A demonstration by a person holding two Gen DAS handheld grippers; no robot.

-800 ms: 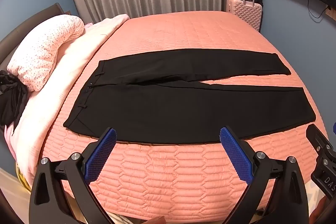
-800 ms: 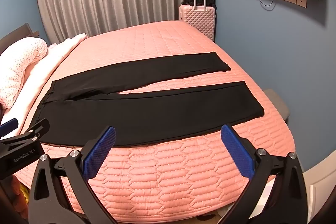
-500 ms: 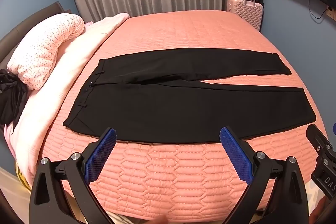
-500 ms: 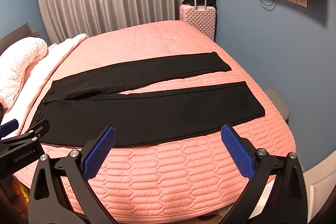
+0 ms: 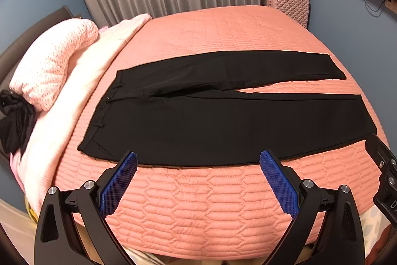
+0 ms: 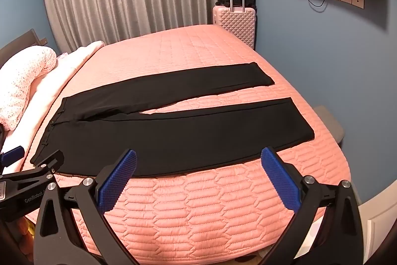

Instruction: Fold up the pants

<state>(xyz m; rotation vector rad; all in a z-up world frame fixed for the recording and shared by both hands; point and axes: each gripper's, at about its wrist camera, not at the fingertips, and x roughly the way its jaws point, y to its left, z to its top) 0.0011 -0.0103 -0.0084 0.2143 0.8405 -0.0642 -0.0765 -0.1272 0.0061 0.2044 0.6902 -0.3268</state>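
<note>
Black pants [image 5: 223,126] lie flat on the pink quilted bed [image 5: 211,210], waistband to the left, both legs spread apart toward the right. They also show in the right wrist view [image 6: 173,140]. My left gripper [image 5: 198,160] is open and empty, held over the bed's near edge just short of the near leg's hem side. My right gripper [image 6: 198,160] is open and empty, further right, also just short of the near leg. Part of the right gripper's body [image 5: 382,165] shows at the left view's right edge.
A pink speckled pillow [image 5: 54,66] and a pale pink blanket [image 5: 82,81] lie at the bed's left. A black garment [image 5: 15,121] hangs at far left. A pink suitcase [image 6: 234,21] and a black one stand by the curtain. A grey stool [image 6: 330,123] stands at the bed's right.
Both views have shifted very slightly toward the bed. The pants have not moved and both grippers stay open.
</note>
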